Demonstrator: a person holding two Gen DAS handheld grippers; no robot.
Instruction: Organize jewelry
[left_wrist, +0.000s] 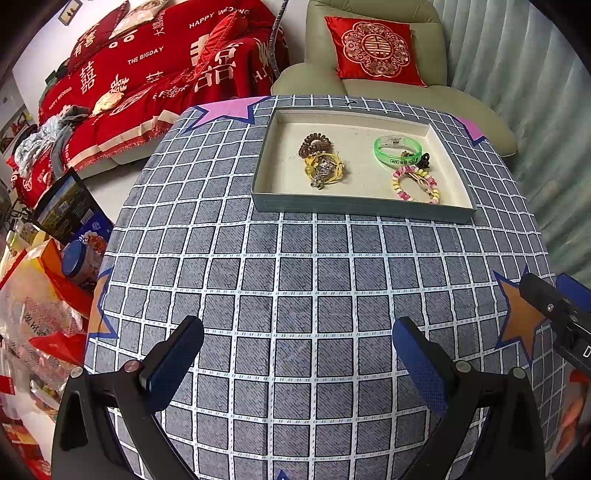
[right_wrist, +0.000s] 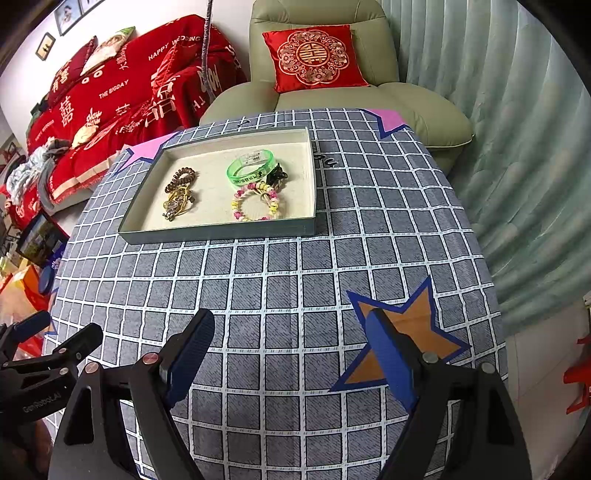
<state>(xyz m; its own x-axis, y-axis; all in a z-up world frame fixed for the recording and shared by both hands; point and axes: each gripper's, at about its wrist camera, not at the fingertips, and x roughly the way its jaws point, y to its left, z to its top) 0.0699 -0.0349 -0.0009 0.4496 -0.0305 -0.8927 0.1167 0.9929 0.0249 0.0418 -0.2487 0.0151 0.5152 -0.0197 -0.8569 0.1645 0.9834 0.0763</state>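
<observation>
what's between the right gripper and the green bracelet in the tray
Only the tray's near wall. The right gripper hangs open over bare checked tablecloth, and the green bracelet lies past the pink bead bracelet, so coming in from above clears both.

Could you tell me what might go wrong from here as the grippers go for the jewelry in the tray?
1. The yellow tangle touches the brown coil; lifting one may drag the other.
2. The beaded bracelet lies close to the tray front wall, so a finger may bump it.
3. The green bangle touches a black clip.
</observation>
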